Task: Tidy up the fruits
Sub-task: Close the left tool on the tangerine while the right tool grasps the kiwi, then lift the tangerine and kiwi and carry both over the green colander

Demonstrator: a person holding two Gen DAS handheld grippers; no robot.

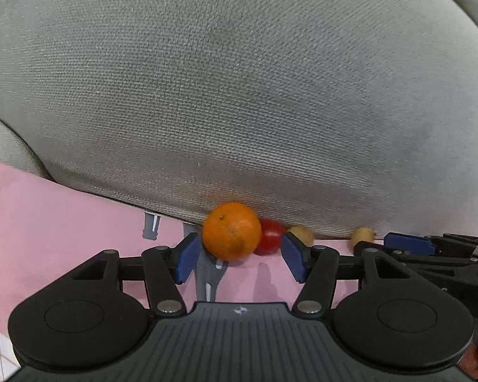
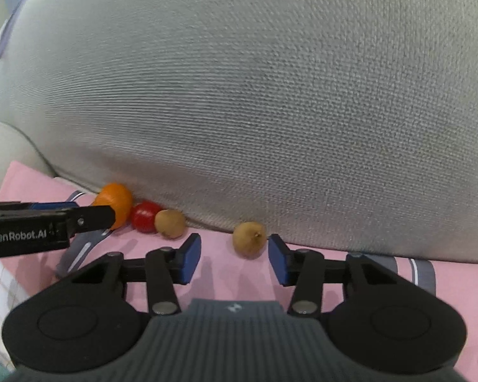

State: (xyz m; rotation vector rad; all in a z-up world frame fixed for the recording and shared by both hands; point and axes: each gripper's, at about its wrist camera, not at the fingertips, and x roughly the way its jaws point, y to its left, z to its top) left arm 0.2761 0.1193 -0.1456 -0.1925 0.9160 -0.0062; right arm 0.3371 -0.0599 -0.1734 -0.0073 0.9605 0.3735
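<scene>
A big grey woven sofa cushion (image 1: 239, 95) rises like a wall at the back edge of a pink cloth (image 1: 47, 222) with grey-blue printed stripes, softly lit.

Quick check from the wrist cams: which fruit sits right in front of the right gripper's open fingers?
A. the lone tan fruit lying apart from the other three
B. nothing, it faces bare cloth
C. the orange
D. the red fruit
A: in the right wrist view the lone tan fruit lies just ahead of the open right gripper, while the orange and red fruit sit off by the left gripper.
</scene>
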